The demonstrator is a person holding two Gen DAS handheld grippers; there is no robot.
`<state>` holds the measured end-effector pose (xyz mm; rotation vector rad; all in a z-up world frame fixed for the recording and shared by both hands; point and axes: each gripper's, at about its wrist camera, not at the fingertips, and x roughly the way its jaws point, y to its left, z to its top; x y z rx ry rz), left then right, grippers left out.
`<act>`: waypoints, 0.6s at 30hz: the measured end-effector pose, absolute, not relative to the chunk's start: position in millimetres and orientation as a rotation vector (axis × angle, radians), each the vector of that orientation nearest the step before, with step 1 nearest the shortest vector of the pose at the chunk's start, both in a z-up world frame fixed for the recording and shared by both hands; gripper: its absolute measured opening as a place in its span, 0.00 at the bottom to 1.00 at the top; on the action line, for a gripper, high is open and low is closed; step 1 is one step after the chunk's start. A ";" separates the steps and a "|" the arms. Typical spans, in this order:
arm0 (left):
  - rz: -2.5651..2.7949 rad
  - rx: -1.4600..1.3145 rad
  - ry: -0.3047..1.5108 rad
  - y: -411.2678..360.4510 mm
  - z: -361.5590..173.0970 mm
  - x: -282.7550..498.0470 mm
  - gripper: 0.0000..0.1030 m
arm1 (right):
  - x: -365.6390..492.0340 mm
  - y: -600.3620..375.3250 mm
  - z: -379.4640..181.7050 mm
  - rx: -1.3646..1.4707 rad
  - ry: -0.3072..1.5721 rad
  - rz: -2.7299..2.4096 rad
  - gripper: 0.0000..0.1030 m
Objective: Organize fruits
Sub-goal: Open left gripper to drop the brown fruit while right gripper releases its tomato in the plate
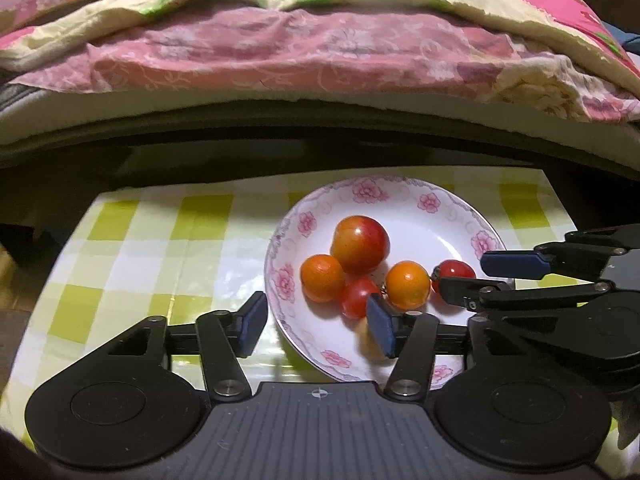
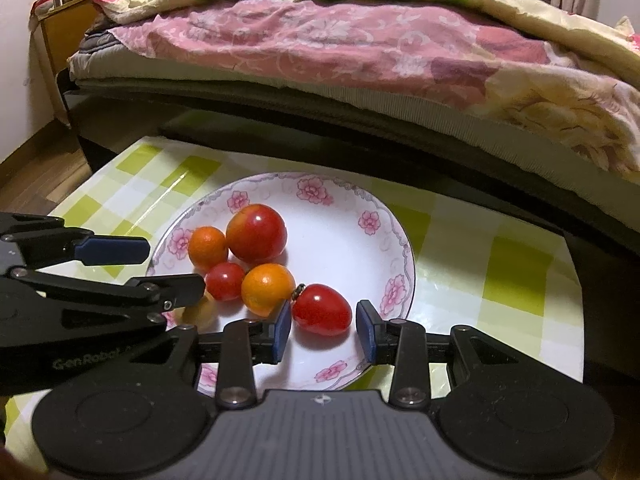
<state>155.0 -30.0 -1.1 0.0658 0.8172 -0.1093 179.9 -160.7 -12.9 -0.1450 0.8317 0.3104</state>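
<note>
Nearest the cameras, the left gripper (image 1: 316, 322) stands open over the near rim of the flowered plate (image 2: 348, 204) with nothing between its pads, a pale yellowish fruit (image 2: 200, 312) lying just beside it, while the right gripper (image 2: 323, 330) brackets a red tomato (image 2: 322, 310) with a visible gap on each side, so it grips nothing. Farther in, two oranges, a smaller tomato (image 2: 225, 280) and a big red apple (image 2: 257, 233) sit clustered on the plate, and the green-checked tablecloth (image 2: 500, 280) shows no stray fruit, so gathering looks essentially done
</note>
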 end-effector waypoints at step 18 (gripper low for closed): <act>-0.034 0.048 0.677 -17.5 36.3 117.3 0.83 | 150.2 -162.2 26.0 -0.090 0.765 0.308 0.40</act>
